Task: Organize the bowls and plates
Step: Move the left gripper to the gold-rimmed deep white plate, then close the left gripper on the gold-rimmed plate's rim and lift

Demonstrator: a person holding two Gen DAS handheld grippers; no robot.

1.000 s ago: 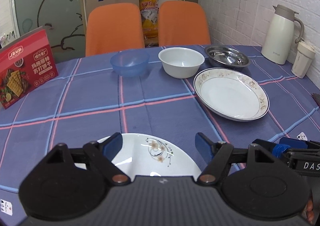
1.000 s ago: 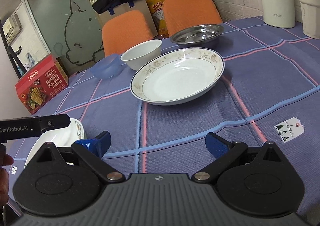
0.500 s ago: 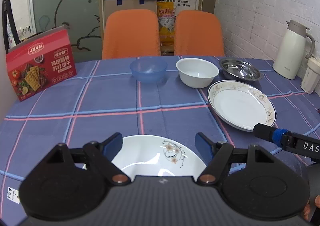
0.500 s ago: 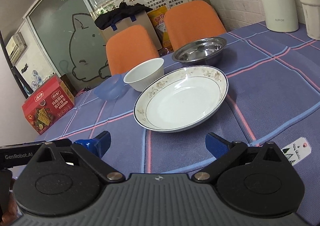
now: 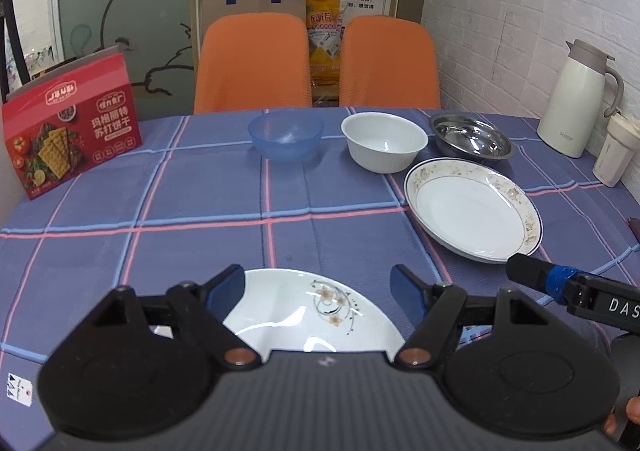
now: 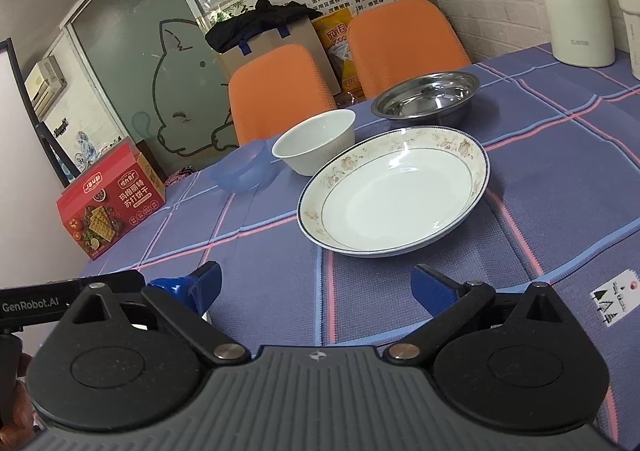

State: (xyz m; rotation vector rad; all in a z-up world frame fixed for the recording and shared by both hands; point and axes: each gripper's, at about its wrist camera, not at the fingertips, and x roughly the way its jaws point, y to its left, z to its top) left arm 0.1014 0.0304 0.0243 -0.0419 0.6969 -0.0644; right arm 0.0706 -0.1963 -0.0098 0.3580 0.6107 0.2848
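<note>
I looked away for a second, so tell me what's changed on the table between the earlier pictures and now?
Nothing on the table moved, and nothing was grasped or released. Only the camera views shifted a little. The left claw stays open over the small flowered plate, and the right claw stays open short of the big rimmed plate. The bowls sit as before.

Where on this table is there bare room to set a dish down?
Bare cloth lies between the cracker box, the blue bowl and the flowered plate. It is crowded where the white bowl, steel bowl and rimmed plate cluster.
</note>
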